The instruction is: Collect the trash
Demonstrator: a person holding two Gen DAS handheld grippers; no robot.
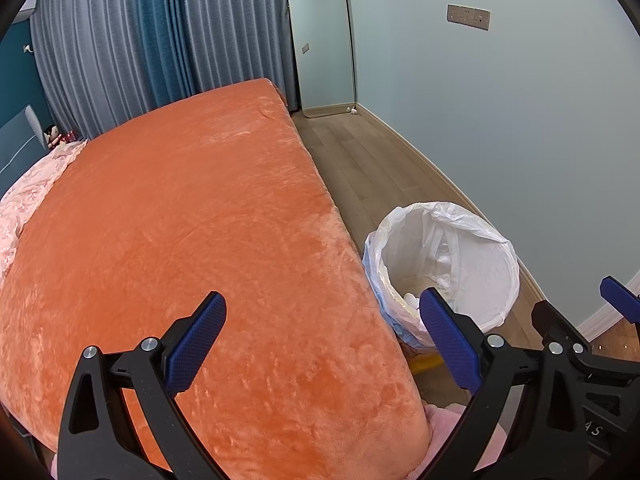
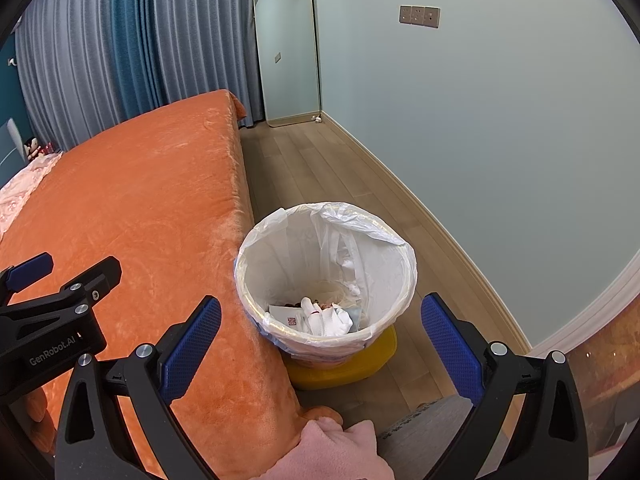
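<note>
Beside the orange bed, looking down at the trash bin on the wood floor. Holding the left gripper over the bed's edge, fingers spread wide, gripping nothing. Holding the right gripper just above the bin's mouth, also spread wide, also gripping nothing. Keeping the two side by side, near each other but not touching.

Finding the bin pushed right up against the side of the bed, sitting on something yellow. Seeing a thin white bag lining it, folding over the rim and bunching up at the far side. Spotting the trash lying at the bottom: crumpled white tissue, a white card with red marks, and some darker bits too small to tell.

Noticing fluffy pink cloth low down by the bed's near corner, with something grey next to it on the floor.

Farther off, seeing a tall mirror leaning on the pale wall, blue and grey curtains hanging behind the bed, a row of wall sockets, and pink lacy cloth with a small doll at the bed's far left end.
</note>
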